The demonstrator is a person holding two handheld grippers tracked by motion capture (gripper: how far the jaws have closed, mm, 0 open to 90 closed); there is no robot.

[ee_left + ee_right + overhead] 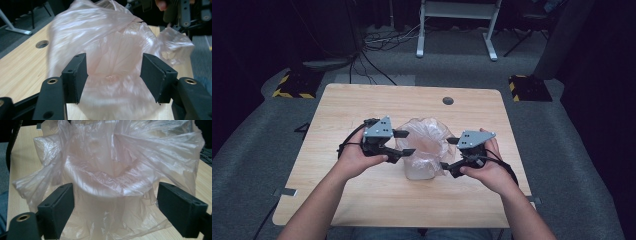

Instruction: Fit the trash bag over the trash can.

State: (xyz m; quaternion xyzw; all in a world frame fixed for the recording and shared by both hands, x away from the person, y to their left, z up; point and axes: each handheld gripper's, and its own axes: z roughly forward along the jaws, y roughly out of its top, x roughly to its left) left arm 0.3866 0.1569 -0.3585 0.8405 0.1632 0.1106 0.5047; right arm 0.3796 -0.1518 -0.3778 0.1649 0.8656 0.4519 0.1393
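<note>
While the pink plastic bag (426, 146) stands puffed up near the middle of the desk (362, 200), a little toward the person's edge, both tools flank it. Left tool (404, 142) has its jaws standing wide, the film billowing between the pads without being pressed (the bag looks blurred in the left gripper view). Right tool (449, 153) is likewise spread wide, its jaws on either side of the bag's rolled rim (110, 183); loose film brushes the pads, yet nothing is pinched. Each tool sits in a hand.
</note>
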